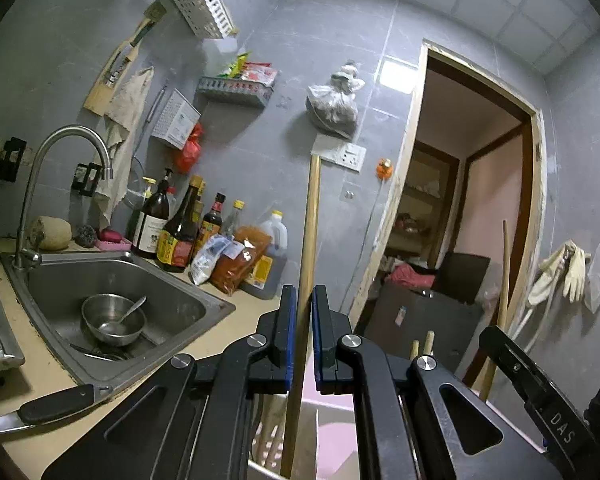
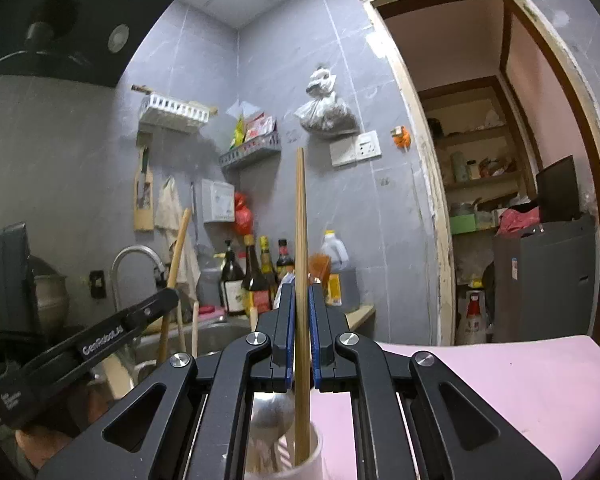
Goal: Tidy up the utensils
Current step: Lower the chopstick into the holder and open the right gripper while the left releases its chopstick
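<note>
A kitchen counter, mid-tidy. Seen from the left wrist, the left gripper [image 1: 304, 336] pinches a pale wooden chopstick [image 1: 309, 240] upright between its blue pads, the jaws drawn nearly together; the stick's lower end drops toward a slotted white basket [image 1: 268, 446] below, likely so it can slide in end-first. The gripper points level across the room, toward an open doorway [image 1: 460, 200]. To the left, a steel sink [image 1: 172, 280] holds a bowl [image 1: 113, 319] with a spoon [image 1: 130, 310] (utensils apparently not yet sorted), and a black-handled knife [image 1: 56, 404] lies on the counter edge.

From the right wrist, the right gripper [image 2: 301, 336] likewise clamps a darker chopstick [image 2: 301, 240], held vertical with its lower end already inside a white cup [image 2: 312, 460] beside a metal spoon head [image 2: 272, 416]. This gripper also points level, standing over a pink surface [image 2: 500, 392], with the other gripper's black arm visible low at left.
</note>
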{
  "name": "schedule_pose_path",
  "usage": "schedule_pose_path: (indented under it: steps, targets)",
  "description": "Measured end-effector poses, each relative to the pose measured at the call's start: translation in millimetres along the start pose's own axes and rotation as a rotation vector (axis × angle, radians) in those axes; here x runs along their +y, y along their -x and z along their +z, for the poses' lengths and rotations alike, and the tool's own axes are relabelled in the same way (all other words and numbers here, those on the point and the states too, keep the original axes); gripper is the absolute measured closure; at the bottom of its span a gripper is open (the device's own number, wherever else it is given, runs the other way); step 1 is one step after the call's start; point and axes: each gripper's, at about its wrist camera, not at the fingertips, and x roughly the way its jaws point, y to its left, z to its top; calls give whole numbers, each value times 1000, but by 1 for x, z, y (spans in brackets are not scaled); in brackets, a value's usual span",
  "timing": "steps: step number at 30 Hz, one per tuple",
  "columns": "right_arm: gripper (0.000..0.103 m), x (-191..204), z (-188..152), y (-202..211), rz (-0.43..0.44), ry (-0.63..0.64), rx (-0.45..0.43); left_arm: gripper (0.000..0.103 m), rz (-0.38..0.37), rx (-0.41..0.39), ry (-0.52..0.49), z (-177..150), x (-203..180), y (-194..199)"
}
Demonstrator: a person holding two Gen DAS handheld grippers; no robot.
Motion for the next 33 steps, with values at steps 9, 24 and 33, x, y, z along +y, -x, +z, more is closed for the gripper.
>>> schedule_pose_path:
  steps: [9, 24, 33]
  targets:
    - [98, -5, -5, 3, 3, -2, 64, 98, 0, 57, -85, -11, -12, 7]
    - [72, -3, 6, 26, -24, -3, 100, 85, -89, 189, -50, -14, -22, 31]
    - [37, -10, 22, 75, -72, 0, 85, 55, -122, 221, -70, -8, -39, 60]
